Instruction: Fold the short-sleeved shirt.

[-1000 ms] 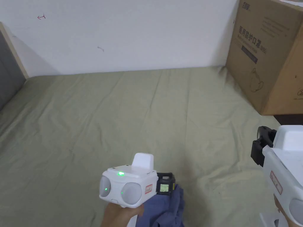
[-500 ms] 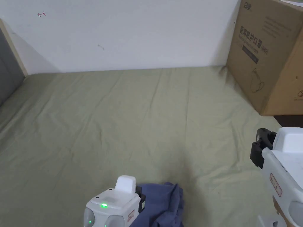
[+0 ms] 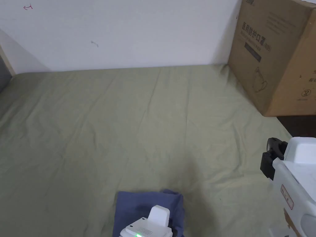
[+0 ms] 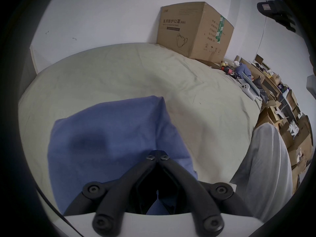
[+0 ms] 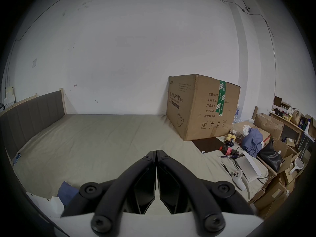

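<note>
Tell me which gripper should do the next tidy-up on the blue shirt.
Left. The left gripper hangs right over the folded blue shirt, jaws closed at its near edge. The right gripper is off to the side above bare bedsheet, jaws shut on nothing, so it would probably have to travel across first.

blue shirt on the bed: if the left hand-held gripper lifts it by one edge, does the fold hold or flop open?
Likely flops open: the blue shirt is thin, soft cloth with rounded, puffy fold edges, nothing stiff. Probably light, since it barely dents the green sheet. It should drag rather than slide cleanly on that wrinkled sheet. The left hand-held gripper looks shut above it; whether it pinches cloth isn't clear.
</note>
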`<act>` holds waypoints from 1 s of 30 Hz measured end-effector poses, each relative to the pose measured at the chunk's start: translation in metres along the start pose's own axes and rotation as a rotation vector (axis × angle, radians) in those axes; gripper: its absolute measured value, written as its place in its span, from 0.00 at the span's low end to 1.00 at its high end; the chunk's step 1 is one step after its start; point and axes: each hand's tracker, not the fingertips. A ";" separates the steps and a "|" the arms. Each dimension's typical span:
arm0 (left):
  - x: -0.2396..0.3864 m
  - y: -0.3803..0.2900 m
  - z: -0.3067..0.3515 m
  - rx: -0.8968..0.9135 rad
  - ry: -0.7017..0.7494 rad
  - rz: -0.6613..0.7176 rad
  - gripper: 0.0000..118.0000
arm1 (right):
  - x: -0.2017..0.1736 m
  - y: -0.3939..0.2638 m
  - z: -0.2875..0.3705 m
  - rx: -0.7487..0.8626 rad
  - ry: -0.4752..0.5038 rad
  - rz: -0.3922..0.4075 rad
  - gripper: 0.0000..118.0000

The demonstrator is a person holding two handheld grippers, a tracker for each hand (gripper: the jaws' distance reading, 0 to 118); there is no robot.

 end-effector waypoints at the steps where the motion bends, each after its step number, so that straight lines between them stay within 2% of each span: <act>1: 0.002 -0.001 -0.005 -0.002 -0.002 0.004 0.00 | 0.001 -0.001 -0.001 -0.004 -0.003 0.000 0.00; 12: 0.007 -0.001 -0.013 -0.017 0.010 0.039 0.00 | -0.002 -0.004 -0.006 -0.017 0.004 -0.015 0.00; 16: -0.002 0.024 0.027 0.145 -0.002 0.136 0.00 | -0.010 0.007 0.002 0.015 0.020 -0.013 0.00; 23: -0.035 0.093 0.121 0.425 0.055 0.107 0.00 | -0.030 0.030 0.016 0.089 0.063 -0.005 0.00; 30: -0.077 0.135 0.192 0.620 0.198 0.073 0.00 | -0.052 0.049 0.027 0.151 0.111 -0.005 0.00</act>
